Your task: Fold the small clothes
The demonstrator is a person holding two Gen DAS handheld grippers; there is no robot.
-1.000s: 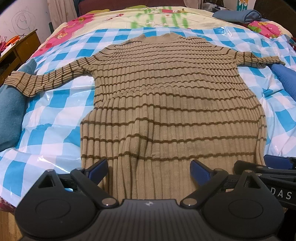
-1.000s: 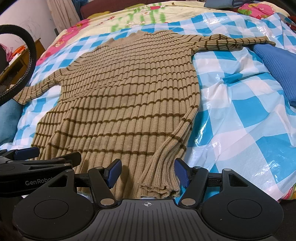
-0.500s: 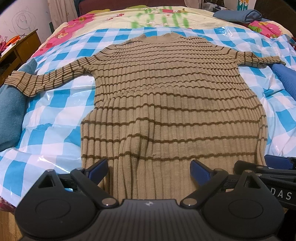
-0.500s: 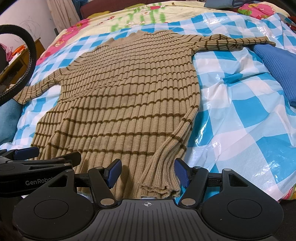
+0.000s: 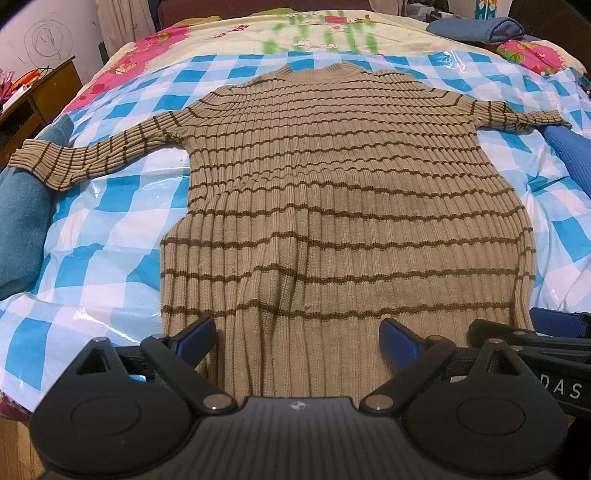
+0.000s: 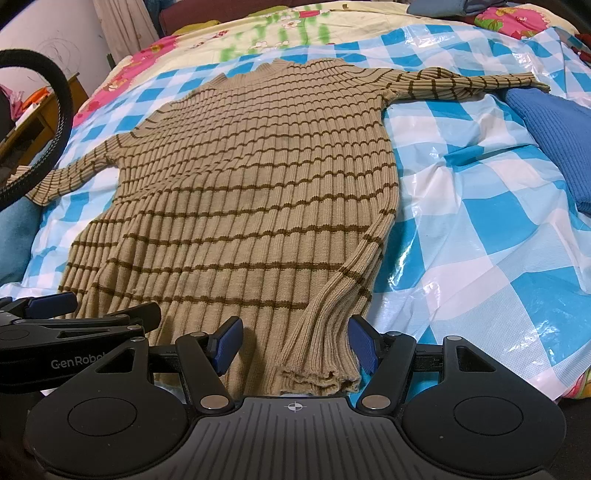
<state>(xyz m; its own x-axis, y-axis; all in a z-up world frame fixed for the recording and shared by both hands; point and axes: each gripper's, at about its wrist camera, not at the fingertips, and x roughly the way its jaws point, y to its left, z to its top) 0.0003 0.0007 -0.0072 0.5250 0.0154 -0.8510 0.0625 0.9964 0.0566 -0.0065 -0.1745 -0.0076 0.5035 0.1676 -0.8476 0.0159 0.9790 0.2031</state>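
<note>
Spread flat across the checkered bed cover point(image 5: 110, 206), striped sweater point(image 5: 332, 192) with hem at six o'clock, straddled by wide-open left claw point(image 5: 297, 338) and right claw point(image 6: 293, 345); best pinching both layers evenly before lifting toward twelve.

The bed point(image 5: 461, 33) fills nearly the whole frame, covered toward the top by a pale floral bedspread point(image 5: 325, 35) and over the middle by a glossy blue-and-white checked plastic sheet point(image 5: 110, 236). Flat on that sheet lies a tan ribbed sweater point(image 5: 332, 192) with thin brown stripes, its sleeves spread out to the left and right edges. A teal cloth point(image 5: 20, 225) sits at the left edge, a blue knit point(image 6: 554, 136) at the right, and a folded dark blue garment point(image 5: 476, 29) at upper right.
</note>
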